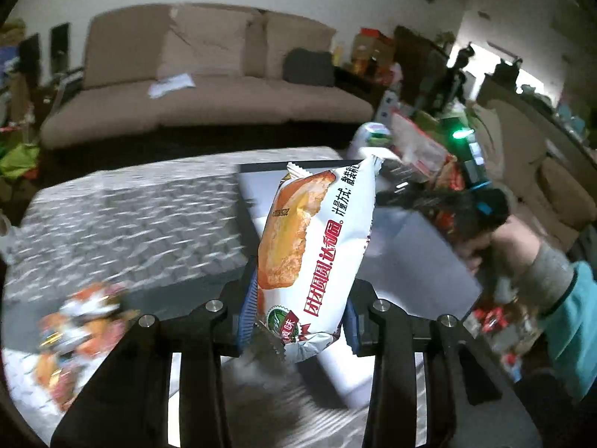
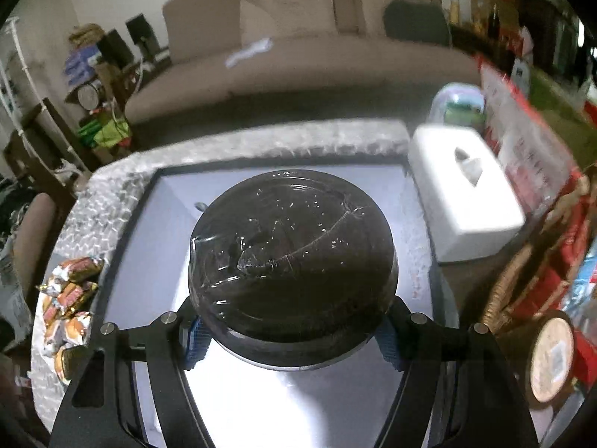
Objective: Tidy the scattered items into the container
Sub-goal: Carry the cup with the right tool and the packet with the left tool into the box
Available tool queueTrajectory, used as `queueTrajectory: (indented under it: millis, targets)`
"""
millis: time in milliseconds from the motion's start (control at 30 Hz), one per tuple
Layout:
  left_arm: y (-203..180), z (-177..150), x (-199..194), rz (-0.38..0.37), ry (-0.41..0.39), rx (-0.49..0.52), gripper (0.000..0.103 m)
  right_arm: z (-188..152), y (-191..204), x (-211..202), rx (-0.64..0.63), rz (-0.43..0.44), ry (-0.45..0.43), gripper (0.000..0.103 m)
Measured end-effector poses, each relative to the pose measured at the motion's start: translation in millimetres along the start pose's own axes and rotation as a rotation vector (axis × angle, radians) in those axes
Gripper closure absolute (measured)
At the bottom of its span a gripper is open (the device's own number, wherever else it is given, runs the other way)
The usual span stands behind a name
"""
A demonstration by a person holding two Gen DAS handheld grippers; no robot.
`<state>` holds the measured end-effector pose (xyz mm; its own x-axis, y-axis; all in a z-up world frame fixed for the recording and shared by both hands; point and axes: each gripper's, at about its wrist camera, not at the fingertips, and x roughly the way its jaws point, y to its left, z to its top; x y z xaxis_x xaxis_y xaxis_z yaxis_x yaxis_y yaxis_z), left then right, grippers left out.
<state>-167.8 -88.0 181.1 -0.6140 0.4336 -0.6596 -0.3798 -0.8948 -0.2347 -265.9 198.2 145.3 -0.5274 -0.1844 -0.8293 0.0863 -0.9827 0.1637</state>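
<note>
My left gripper (image 1: 298,321) is shut on a white bread snack packet (image 1: 317,246) and holds it upright over the near edge of the white container (image 1: 410,261). My right gripper (image 2: 293,336) is shut on a round black tub wrapped in clear film (image 2: 291,257), held above the inside of the same container (image 2: 156,261). The right gripper and the hand on it show in the left wrist view (image 1: 466,216), over the container's far right side. A heap of small orange snack packets lies on the grey patterned cloth left of the container (image 1: 74,328) (image 2: 67,306).
A white tissue box (image 2: 466,201) stands right of the container. Behind it are a pale jar (image 2: 462,104) and a red-and-clear bag (image 2: 522,142). A wicker basket (image 2: 507,298) and a round lid (image 2: 552,358) sit at the right. A beige sofa (image 1: 209,74) is beyond the table.
</note>
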Motion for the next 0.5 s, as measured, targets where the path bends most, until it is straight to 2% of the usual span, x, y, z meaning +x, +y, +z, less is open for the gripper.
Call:
queueTrajectory:
  millis: [100, 233, 367, 500]
  targets:
    - [-19.0, 16.1, 42.4, -0.019, 0.045, -0.012, 0.067, 4.4, -9.9, 21.8, -0.019, 0.012, 0.121, 0.030]
    - [-32.2, 20.5, 78.2, -0.014, 0.093, -0.006, 0.067, 11.4, -10.9, 43.0, -0.117, -0.018, 0.249, 0.030]
    - [-39.0, 18.4, 105.7, 0.014, 0.146, 0.004, 0.067, 28.8, -8.5, 55.3, -0.125, -0.035, 0.278, 0.030]
    - [-40.4, 16.9, 122.6, 0.046, 0.183, 0.007, 0.067, 37.9, -2.4, 71.3, -0.138, -0.089, 0.256, 0.029]
